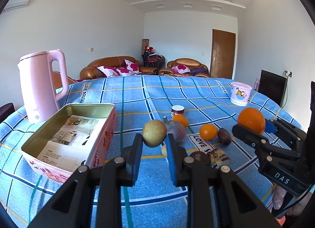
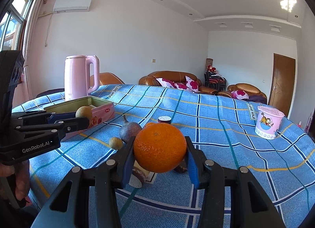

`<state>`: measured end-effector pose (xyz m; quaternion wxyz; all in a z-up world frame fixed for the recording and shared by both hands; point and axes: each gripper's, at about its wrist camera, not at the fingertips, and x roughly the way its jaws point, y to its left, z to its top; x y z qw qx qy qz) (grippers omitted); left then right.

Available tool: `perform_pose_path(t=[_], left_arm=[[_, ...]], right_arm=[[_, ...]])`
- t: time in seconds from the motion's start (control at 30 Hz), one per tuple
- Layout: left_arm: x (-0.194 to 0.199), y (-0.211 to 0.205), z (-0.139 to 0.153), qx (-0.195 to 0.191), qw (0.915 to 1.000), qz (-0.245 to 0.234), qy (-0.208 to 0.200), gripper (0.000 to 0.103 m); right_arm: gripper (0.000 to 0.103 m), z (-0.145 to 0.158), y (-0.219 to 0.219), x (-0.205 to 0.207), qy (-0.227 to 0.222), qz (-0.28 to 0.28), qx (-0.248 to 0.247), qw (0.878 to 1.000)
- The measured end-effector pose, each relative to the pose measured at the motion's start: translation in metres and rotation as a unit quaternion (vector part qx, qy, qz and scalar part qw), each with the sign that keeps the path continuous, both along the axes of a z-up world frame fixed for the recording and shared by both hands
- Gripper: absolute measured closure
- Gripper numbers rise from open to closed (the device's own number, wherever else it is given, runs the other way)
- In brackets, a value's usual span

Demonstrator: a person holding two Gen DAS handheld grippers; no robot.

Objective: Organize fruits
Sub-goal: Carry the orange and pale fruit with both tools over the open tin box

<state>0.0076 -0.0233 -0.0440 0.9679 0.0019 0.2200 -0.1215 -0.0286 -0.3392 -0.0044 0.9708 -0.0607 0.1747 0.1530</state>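
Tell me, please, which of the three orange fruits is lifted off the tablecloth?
The largest orange, held between the right gripper's jaws. The two smaller oranges lie on the blue tablecloth near the purple fruit.

Small yellowish fruit mostly hidden behind left gripper's fingers. Big orange blocks dark fruit and most of small orange behind it. Tin box near corner covered by gripper. Leaflet print too small to read.
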Motion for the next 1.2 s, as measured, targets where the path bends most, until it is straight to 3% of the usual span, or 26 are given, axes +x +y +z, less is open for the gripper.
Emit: perform_pose_path(t=[0.63, 1.2], left_arm=[[0.037, 0.103, 0.016, -0.014, 0.9960, 0.087, 0.015, 0.077], [0.082, 0.143, -0.010, -0.005, 0.9892, 0.117, 0.088, 0.077]], right_arm=[[0.054, 0.067, 0.106, 0.055, 0.035, 0.139, 0.012, 0.990], [0.054, 0.022, 0.182, 0.114, 0.112, 0.172, -0.007, 0.979]])
